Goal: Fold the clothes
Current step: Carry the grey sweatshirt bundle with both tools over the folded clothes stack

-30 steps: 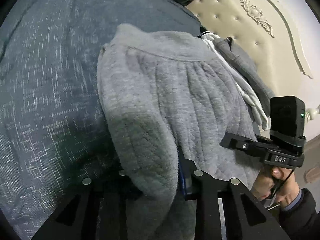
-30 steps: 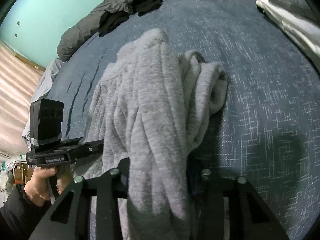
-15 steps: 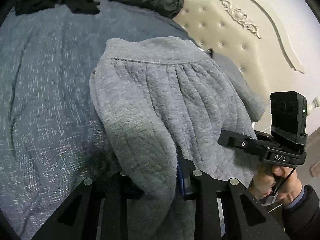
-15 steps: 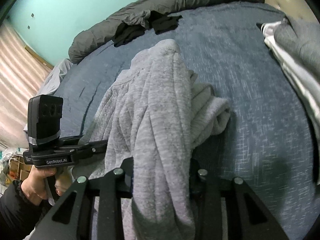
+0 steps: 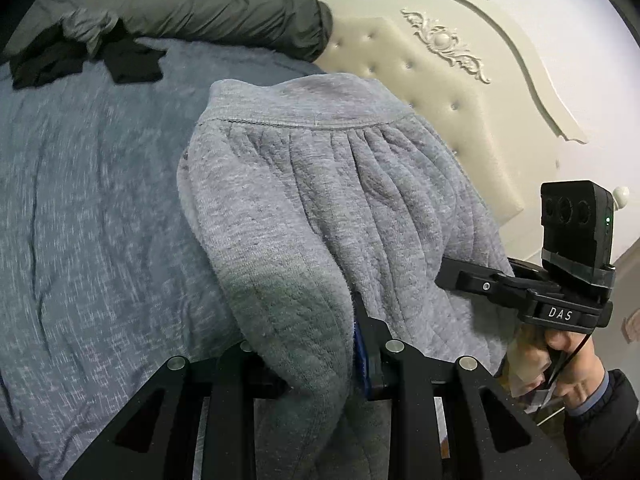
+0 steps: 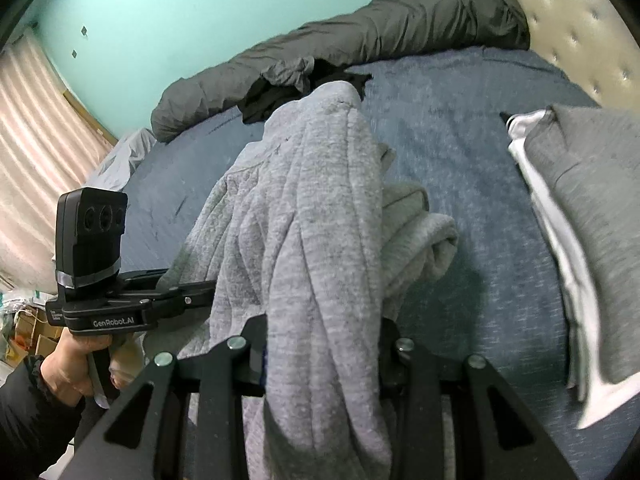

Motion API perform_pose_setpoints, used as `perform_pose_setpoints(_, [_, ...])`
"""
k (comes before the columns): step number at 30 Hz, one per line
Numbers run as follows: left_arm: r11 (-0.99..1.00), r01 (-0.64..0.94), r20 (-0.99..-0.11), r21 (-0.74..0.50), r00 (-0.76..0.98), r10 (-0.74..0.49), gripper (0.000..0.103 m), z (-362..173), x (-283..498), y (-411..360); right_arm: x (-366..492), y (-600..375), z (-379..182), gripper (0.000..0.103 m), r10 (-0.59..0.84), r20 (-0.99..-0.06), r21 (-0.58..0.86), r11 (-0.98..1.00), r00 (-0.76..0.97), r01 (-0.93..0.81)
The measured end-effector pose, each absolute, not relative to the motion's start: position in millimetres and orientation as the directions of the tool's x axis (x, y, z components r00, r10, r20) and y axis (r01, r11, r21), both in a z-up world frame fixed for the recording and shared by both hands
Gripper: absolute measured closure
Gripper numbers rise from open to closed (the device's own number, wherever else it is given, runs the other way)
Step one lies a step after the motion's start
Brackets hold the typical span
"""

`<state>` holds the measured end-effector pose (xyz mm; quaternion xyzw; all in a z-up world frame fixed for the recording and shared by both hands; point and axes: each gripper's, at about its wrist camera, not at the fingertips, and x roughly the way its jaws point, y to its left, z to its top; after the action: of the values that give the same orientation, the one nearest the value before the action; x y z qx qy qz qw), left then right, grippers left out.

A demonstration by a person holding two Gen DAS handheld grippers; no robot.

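A grey quilted garment [image 5: 320, 216] with a gathered waistband hangs between both grippers above the blue-grey bedspread [image 5: 88, 216]. My left gripper [image 5: 308, 364] is shut on one edge, the cloth draped over its jaws. In the right wrist view the same grey garment [image 6: 312, 232] is bunched in long folds, and my right gripper [image 6: 320, 348] is shut on it. Each view shows the other gripper held by a hand: the right gripper [image 5: 448, 276] at right, the left gripper [image 6: 208, 292] at left. Fingertips are hidden by cloth.
A stack of folded clothes [image 6: 580, 220], grey on white, lies at the right of the bed. A dark rolled duvet [image 6: 360, 40] and black garments [image 5: 80, 60] lie at the far edge. A cream tufted headboard [image 5: 440, 92] stands at the right.
Both grippers have lifted the grey garment higher and tilted up; more of the headboard, duvet and far wall shows. The grips are unchanged.
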<state>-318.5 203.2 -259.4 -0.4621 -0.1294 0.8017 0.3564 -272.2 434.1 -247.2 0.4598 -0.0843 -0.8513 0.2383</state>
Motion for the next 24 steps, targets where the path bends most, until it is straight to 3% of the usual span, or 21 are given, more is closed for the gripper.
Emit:
perform_pose_setpoints(11, [-0.715, -0.496, -0.637, -0.493, -0.354, 0.685, 0.076, -197.1, -340.4, 254.9, -271.3, 456.9, -190.7, 0.069, -0.484, -0.708, 0.344, -0.872, -0.514, 0.347])
perform_pose_setpoints(24, [-0.716, -0.516, -0.648, -0.471, -0.348, 0.677, 0.076, -173.6, -340.2, 322.7, -269.7, 500.8, -163.6, 0.069, -0.443, -0.724, 0.305, -0.893, -0.53, 0.33])
